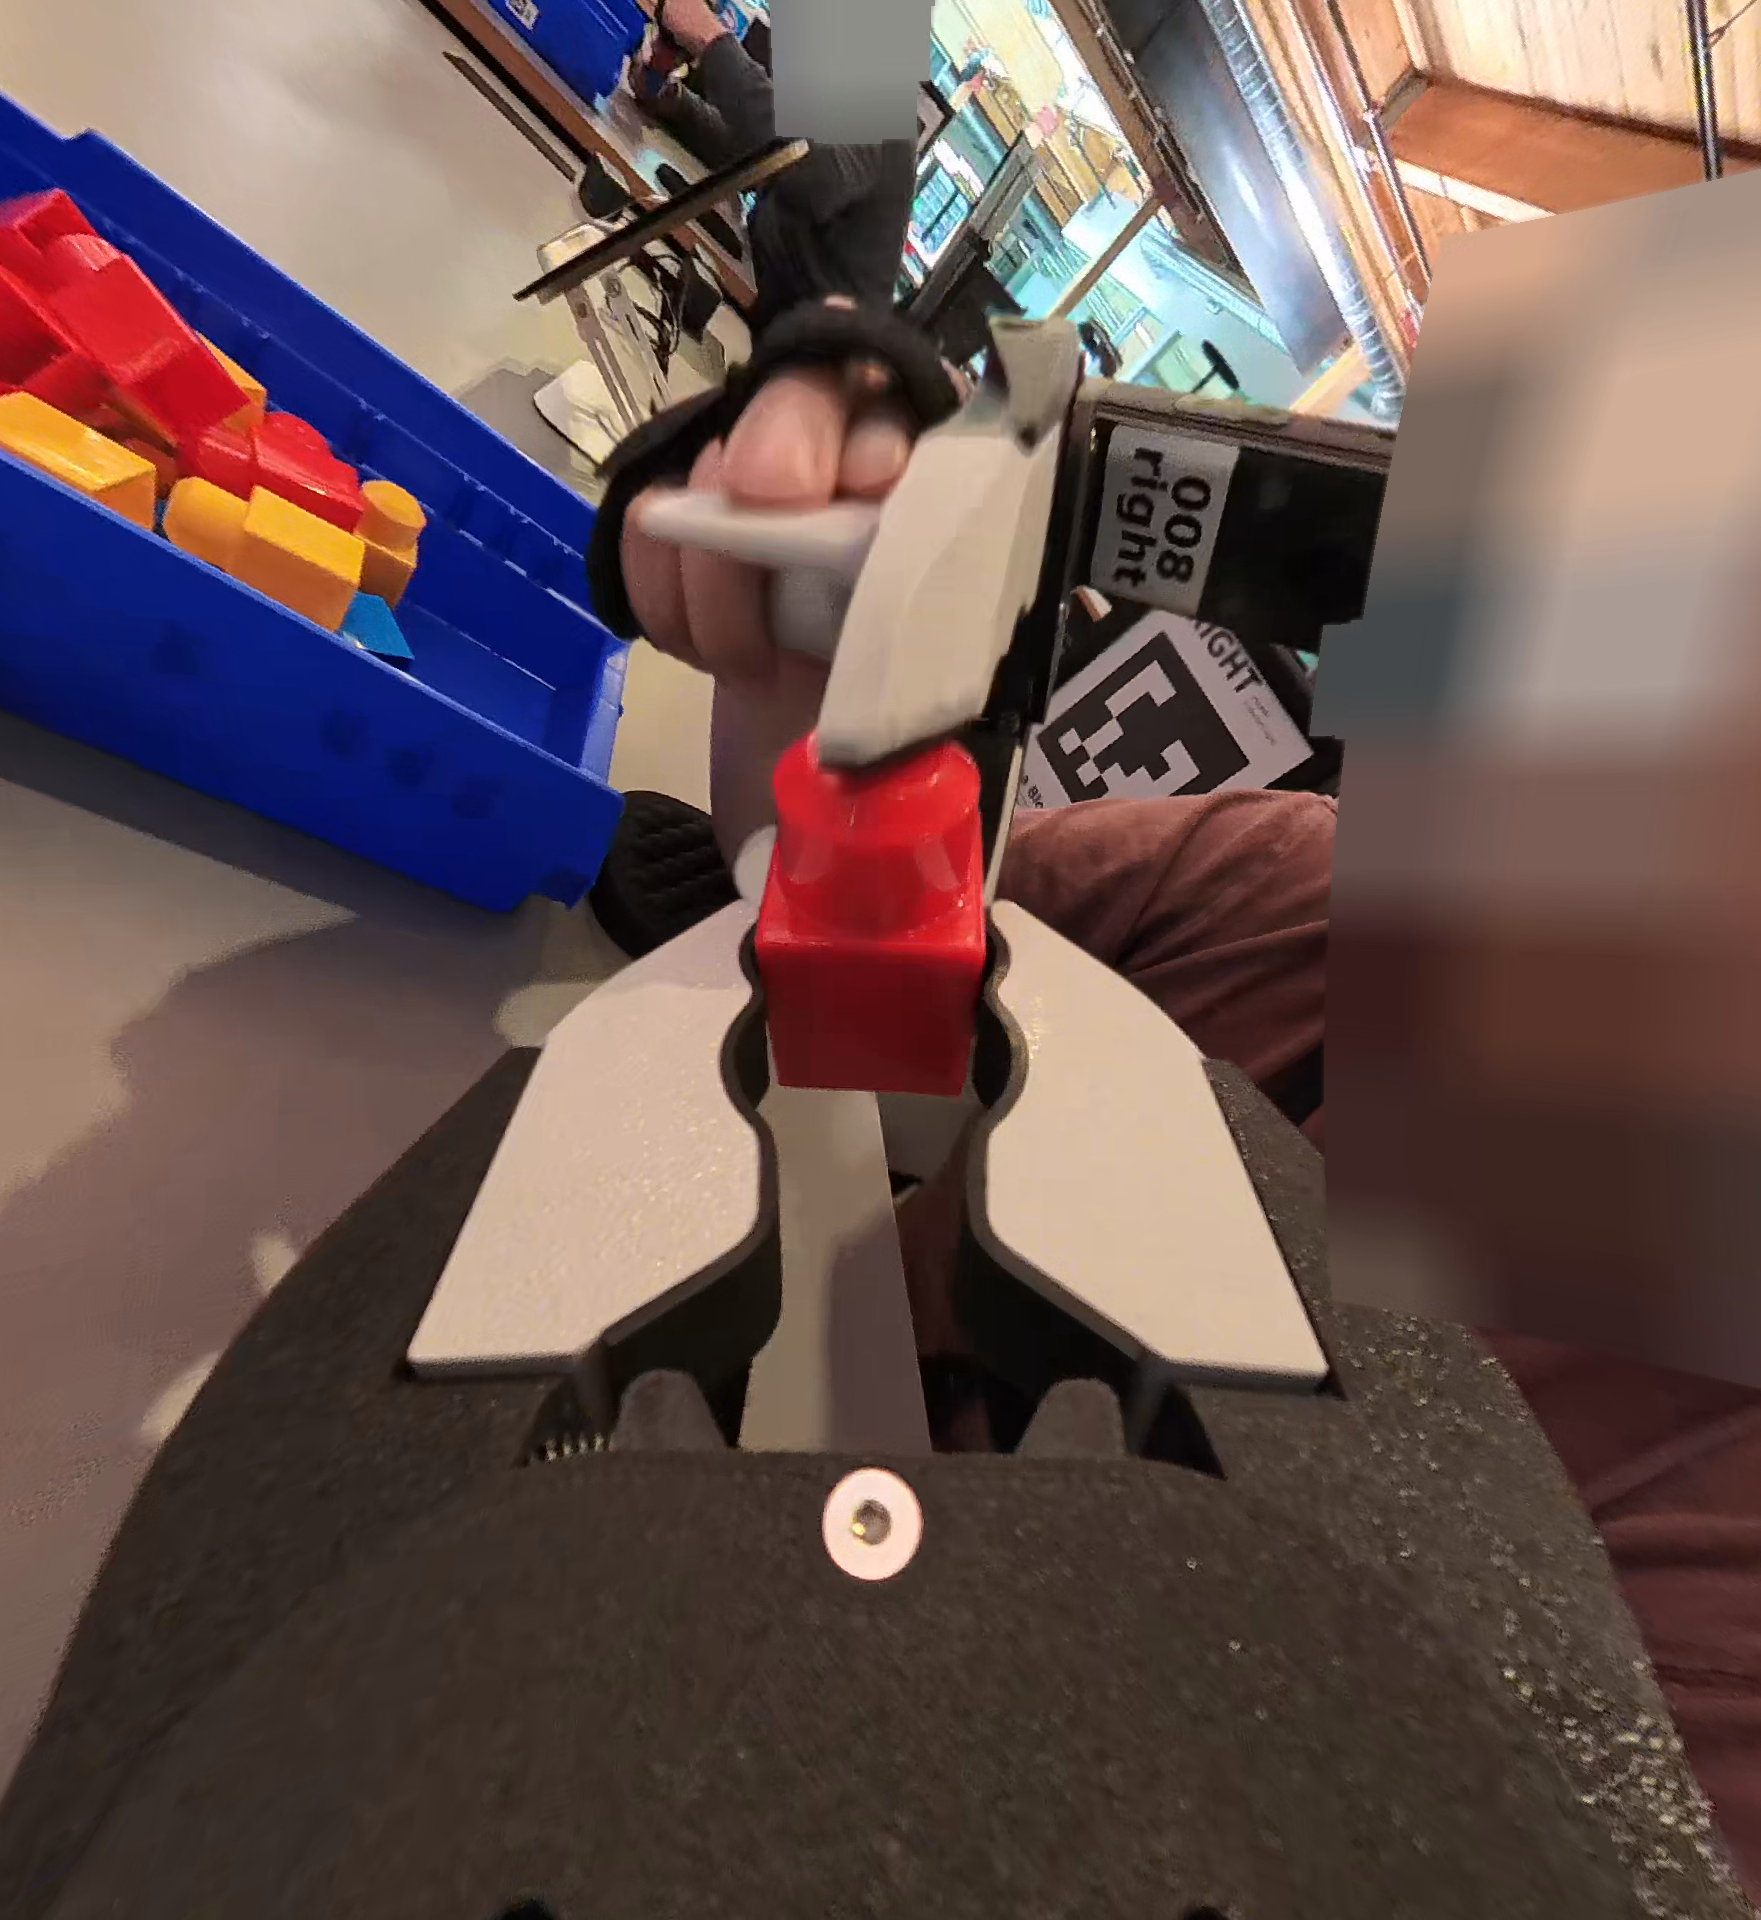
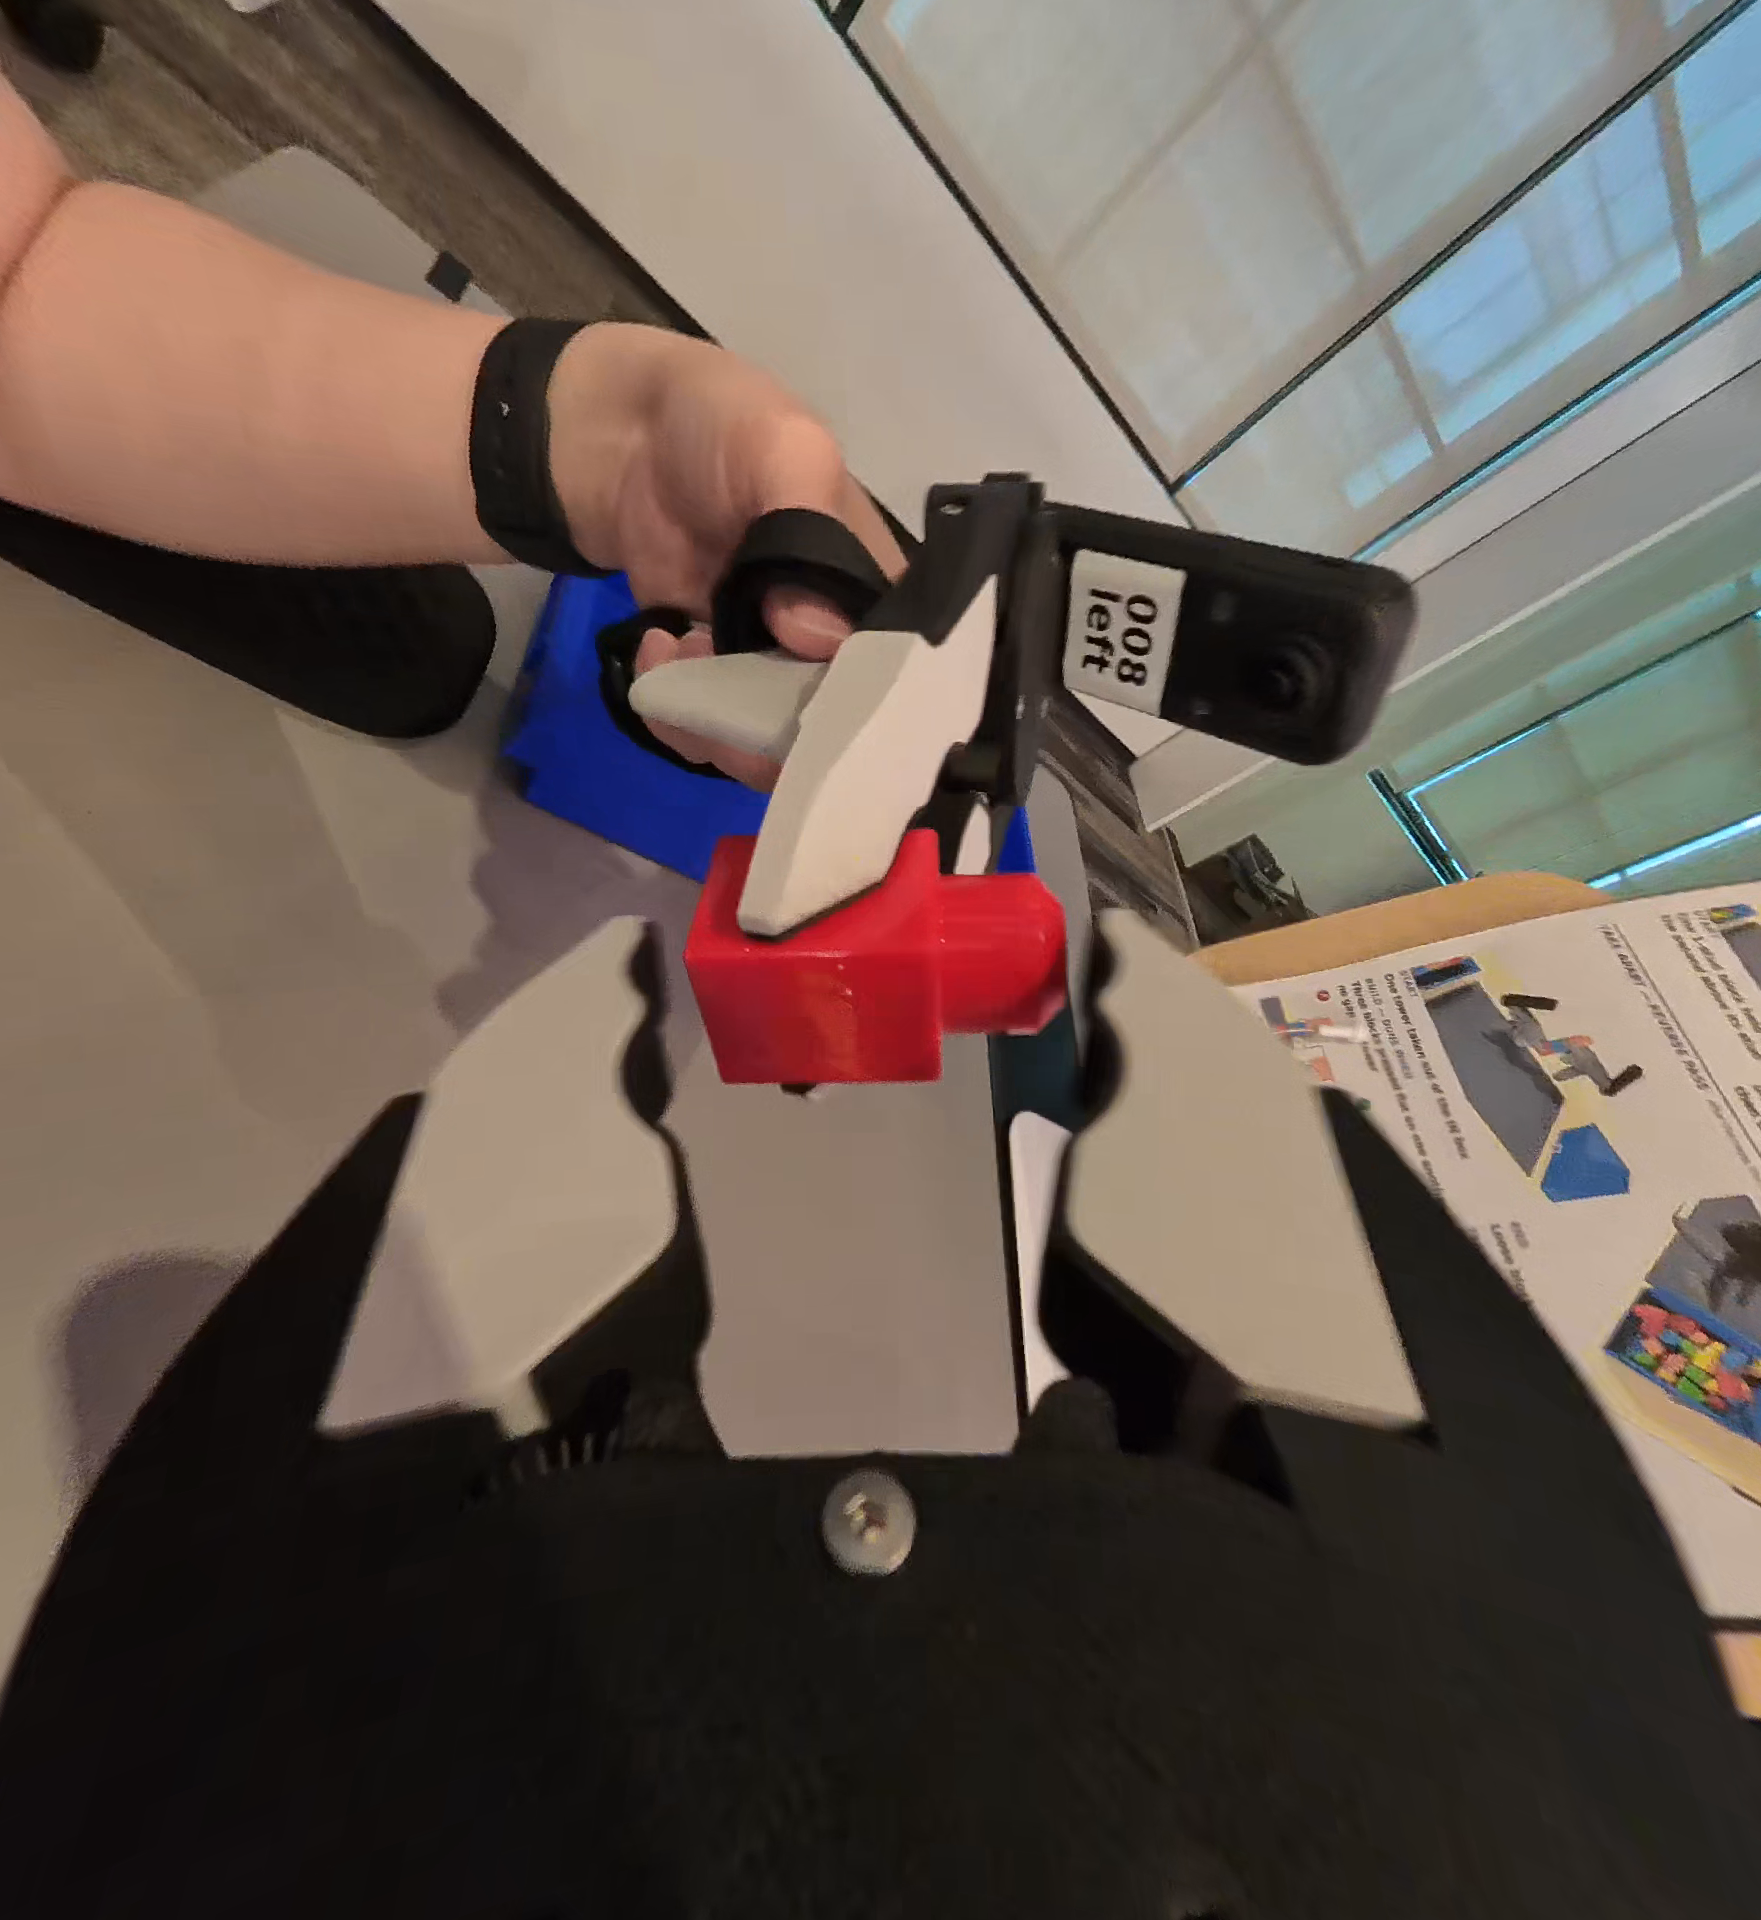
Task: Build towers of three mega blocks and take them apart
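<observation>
My left gripper [image 1: 871,966] is shut on a single red mega block [image 1: 871,997], with both pads against its sides and its stud pointing away from the camera. In the right wrist view the same red block [image 2: 824,997] lies sideways, stud to the right, with a left finger [image 2: 855,769] pressed on it. My right gripper [image 2: 871,935] is wide open around this block, with a gap between each pad and the block. One right finger [image 1: 917,582] shows over the stud in the left wrist view.
A blue bin [image 1: 263,707] with several loose red [image 1: 76,301] and yellow [image 1: 284,551] blocks stands on the grey table [image 1: 128,1039] at the left. A printed instruction sheet [image 2: 1582,1091] lies at the right. The person's arm [image 2: 180,343] reaches in from the left. Both grippers' tips are close together, under 4 cm apart.
</observation>
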Action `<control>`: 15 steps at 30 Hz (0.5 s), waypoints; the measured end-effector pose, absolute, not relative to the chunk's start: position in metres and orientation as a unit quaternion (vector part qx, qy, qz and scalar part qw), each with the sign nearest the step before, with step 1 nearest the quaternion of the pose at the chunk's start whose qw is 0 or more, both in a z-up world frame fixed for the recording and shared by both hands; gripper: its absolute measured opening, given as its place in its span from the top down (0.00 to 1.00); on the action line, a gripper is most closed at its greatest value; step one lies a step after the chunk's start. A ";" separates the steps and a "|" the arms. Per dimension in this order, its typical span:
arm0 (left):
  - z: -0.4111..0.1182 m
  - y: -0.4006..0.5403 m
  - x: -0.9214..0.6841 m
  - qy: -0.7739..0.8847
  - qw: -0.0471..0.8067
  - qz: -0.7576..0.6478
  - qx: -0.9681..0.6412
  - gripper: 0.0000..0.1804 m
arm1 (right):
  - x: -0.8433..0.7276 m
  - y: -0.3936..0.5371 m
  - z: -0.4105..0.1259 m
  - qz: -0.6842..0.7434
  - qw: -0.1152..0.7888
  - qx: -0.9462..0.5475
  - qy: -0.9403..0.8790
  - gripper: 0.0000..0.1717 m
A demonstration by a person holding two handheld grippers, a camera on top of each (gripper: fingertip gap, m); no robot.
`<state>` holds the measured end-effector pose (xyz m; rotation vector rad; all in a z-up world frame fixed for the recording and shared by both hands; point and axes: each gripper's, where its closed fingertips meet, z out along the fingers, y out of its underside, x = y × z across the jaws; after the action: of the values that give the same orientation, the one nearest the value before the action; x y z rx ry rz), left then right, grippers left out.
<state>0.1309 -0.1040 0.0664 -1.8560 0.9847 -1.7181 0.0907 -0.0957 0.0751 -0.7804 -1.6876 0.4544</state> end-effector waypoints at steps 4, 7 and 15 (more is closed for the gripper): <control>0.076 -0.107 0.131 0.344 0.196 -0.637 -0.661 0.79 | 0.109 -0.090 0.088 0.186 0.584 -0.336 -0.715 0.60; 0.102 -0.102 0.110 0.316 0.232 -0.668 -0.633 0.77 | 0.159 -0.048 0.098 0.168 0.581 -0.414 -0.680 0.60; 0.118 -0.041 -0.035 0.170 0.487 -0.404 -0.755 0.74 | 0.316 0.090 -0.046 0.027 0.321 -0.760 -0.565 0.60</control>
<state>-0.0350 -0.0415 0.1176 -1.8361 0.4138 -0.9832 0.3157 0.0897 -0.0459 -1.9960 -1.4846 0.0708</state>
